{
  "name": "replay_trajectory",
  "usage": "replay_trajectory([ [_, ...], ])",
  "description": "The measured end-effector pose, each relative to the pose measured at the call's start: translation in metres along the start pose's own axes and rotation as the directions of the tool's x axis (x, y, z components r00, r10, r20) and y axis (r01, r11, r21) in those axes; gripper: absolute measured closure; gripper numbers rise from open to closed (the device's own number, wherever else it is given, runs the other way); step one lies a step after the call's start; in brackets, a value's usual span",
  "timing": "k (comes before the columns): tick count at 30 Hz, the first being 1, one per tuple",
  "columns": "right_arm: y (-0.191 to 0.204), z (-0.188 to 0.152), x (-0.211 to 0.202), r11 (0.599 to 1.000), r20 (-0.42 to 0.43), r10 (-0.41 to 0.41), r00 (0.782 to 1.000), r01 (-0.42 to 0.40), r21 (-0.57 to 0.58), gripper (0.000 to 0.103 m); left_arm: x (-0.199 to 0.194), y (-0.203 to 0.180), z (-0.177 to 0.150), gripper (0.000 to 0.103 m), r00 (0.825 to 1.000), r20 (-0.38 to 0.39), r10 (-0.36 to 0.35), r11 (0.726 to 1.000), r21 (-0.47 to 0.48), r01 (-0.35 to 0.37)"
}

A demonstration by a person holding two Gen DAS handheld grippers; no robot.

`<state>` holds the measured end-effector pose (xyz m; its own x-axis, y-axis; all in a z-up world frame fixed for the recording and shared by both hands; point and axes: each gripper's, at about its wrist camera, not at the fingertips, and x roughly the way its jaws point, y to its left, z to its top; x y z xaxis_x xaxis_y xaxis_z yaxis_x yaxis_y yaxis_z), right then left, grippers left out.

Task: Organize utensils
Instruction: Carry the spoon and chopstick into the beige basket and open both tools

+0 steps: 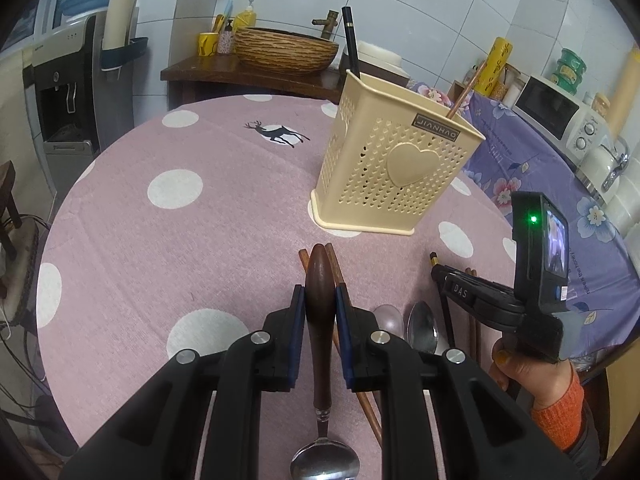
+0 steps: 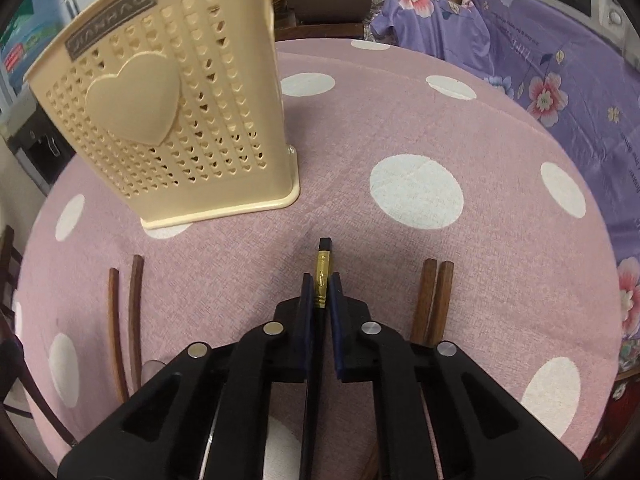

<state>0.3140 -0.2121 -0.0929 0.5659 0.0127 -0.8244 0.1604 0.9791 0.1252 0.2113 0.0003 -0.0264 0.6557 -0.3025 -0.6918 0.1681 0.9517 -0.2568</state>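
Observation:
A cream perforated utensil holder [image 1: 394,162] stands on the pink dotted table [image 1: 180,240]; it also shows in the right wrist view [image 2: 172,120]. A black chopstick [image 1: 351,42] and a brown one [image 1: 466,90] stand in it. My left gripper [image 1: 320,294] is shut on a wooden-handled spoon [image 1: 319,280], bowl end toward me. My right gripper [image 2: 321,284] is shut on a black chopstick with a gold band [image 2: 322,270], low over the table. The right gripper also shows at the right of the left wrist view [image 1: 440,270].
Two metal spoons [image 1: 422,326] lie between the grippers. Brown chopstick pairs lie on the cloth at left [image 2: 124,320] and right [image 2: 434,300]. A purple flowered cloth [image 2: 540,80] covers the counter at right, with a microwave [image 1: 556,114]. A water dispenser [image 1: 68,92] stands at left.

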Motion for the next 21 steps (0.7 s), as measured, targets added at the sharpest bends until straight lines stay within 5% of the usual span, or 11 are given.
replay_trajectory([
  [9,-0.018,0.003,-0.042,0.984,0.135,0.145,0.980,-0.157,0.083,0.095,-0.014,-0.004,0.007,0.087,0.998,0.060,0.010,1.000,0.015,-0.011],
  [21,-0.037,-0.010,-0.178,0.962,0.459,0.264,0.848,-0.263,-0.067,0.095,-0.035,0.005,0.016,0.087,0.990,0.136,0.032,0.999,-0.003,-0.032],
])
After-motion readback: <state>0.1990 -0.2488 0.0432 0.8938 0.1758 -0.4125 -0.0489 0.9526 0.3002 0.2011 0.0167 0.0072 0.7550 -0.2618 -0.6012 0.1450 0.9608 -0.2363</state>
